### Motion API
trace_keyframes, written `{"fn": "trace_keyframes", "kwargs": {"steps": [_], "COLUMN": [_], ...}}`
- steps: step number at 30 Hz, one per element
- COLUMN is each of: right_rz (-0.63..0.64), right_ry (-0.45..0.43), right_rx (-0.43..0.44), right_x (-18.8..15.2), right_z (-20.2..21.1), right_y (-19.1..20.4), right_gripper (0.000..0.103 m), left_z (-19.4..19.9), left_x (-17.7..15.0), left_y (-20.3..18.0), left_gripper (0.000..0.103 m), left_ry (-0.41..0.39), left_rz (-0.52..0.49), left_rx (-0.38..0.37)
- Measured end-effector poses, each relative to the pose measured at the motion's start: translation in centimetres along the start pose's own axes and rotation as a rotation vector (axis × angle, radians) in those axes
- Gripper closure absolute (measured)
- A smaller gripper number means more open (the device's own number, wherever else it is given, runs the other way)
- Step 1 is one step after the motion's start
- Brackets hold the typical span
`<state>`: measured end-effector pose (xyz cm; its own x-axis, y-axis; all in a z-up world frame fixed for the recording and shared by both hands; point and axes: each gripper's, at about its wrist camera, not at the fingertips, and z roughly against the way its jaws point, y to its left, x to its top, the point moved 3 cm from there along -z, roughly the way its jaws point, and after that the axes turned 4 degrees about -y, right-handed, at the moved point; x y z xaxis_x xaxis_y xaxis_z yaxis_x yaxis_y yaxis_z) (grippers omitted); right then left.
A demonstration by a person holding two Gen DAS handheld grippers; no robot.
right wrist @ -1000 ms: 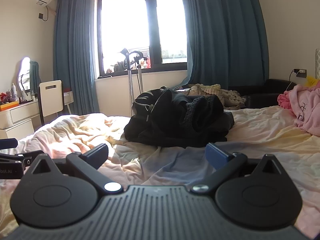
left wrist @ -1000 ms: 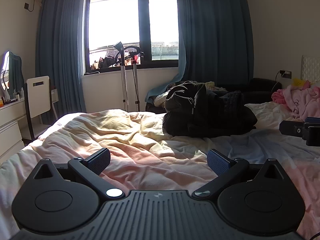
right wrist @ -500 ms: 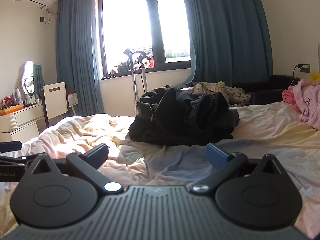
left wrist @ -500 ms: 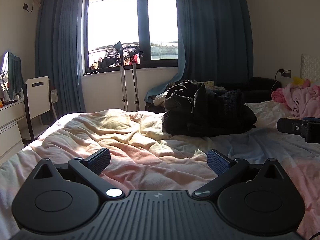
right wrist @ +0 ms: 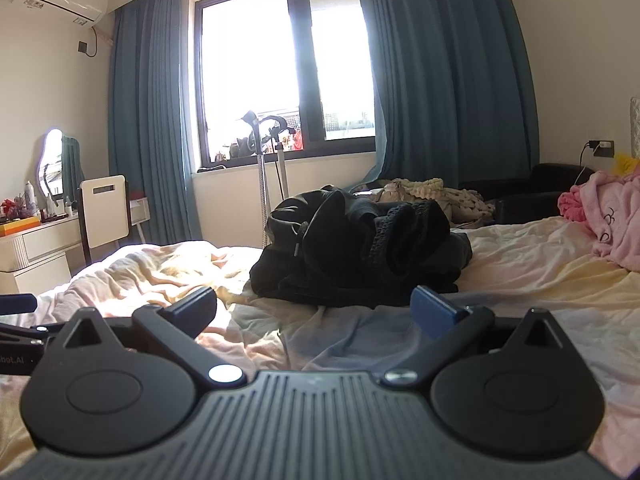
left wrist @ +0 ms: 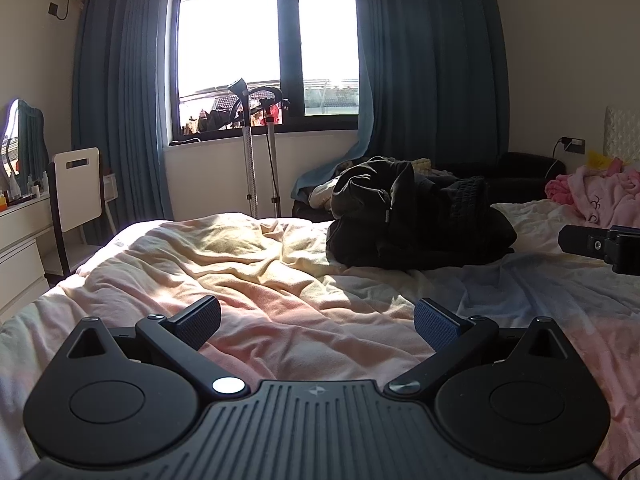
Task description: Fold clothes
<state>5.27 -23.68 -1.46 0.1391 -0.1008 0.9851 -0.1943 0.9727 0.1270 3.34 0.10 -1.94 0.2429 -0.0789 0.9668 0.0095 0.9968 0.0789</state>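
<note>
A heap of black clothes (left wrist: 416, 220) lies crumpled on the far part of the bed (left wrist: 260, 280); it also shows in the right wrist view (right wrist: 356, 252). My left gripper (left wrist: 318, 318) is open and empty, low over the pastel bed cover, well short of the heap. My right gripper (right wrist: 314, 308) is open and empty, closer to the heap, which lies just beyond its fingertips. The right gripper's side shows at the right edge of the left wrist view (left wrist: 600, 244).
A pink garment (right wrist: 612, 224) lies at the bed's right. Beyond the bed stand a garment steamer pole (left wrist: 250, 168), a dark sofa with more clothes (right wrist: 432, 196), a white chair (left wrist: 78, 188) and a dresser (right wrist: 36, 248) at the left.
Both grippers have drifted slightly forward and tilted up a little; the black heap sits a bit lower and nearer in the right wrist view. Both stay open.
</note>
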Motion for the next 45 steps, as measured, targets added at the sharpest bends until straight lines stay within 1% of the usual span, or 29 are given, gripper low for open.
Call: {"fn": "trace_keyframes", "kwargs": {"steps": [8,15,18,23,33,39,41,45], "right_rz": [-0.046,-0.059,-0.092,-0.131,-0.137,-0.148,-0.163,-0.197], "right_ry": [0.008,0.035,0.062,0.133,0.172,0.198,0.202,0.204], "right_rx": [-0.005,-0.008,-0.01,-0.025,-0.028,-0.042,-0.049,-0.057], "right_x": [0.0,-0.3,-0.4,-0.8,-0.6,-0.4,-0.3,-0.3], "right_z": [-0.6,-1.5,-2.0,-3.6,-5.5,-6.1,-6.3,-6.3], "right_y": [-1.0,-1.3,-1.8,-3.0,-4.4,-5.5,-6.0,-7.1], "right_gripper": [0.0,0.0,0.0,0.0,0.0,0.0,0.0,0.0], "left_z": [-0.4,-1.0,-1.2,-1.8,-3.2,-4.9,-6.1,-9.3], "left_x": [-0.2,-0.6,-0.7,-0.8,-0.7,-0.9,-0.7,0.1], "left_y": [-0.4,-1.0,-1.2,-1.5,-2.4,-4.0,-4.9,-6.7], "left_gripper": [0.0,0.0,0.0,0.0,0.0,0.0,0.0,0.0], "left_ry": [0.012,0.03,0.034,0.042,0.048,0.058,0.056,0.045], "left_rz": [-0.02,-0.047,-0.066,-0.102,-0.17,-0.239,-0.269,-0.277], "left_rx": [0.015,0.014,0.019,0.027,0.032,0.018,0.003,-0.012]}}
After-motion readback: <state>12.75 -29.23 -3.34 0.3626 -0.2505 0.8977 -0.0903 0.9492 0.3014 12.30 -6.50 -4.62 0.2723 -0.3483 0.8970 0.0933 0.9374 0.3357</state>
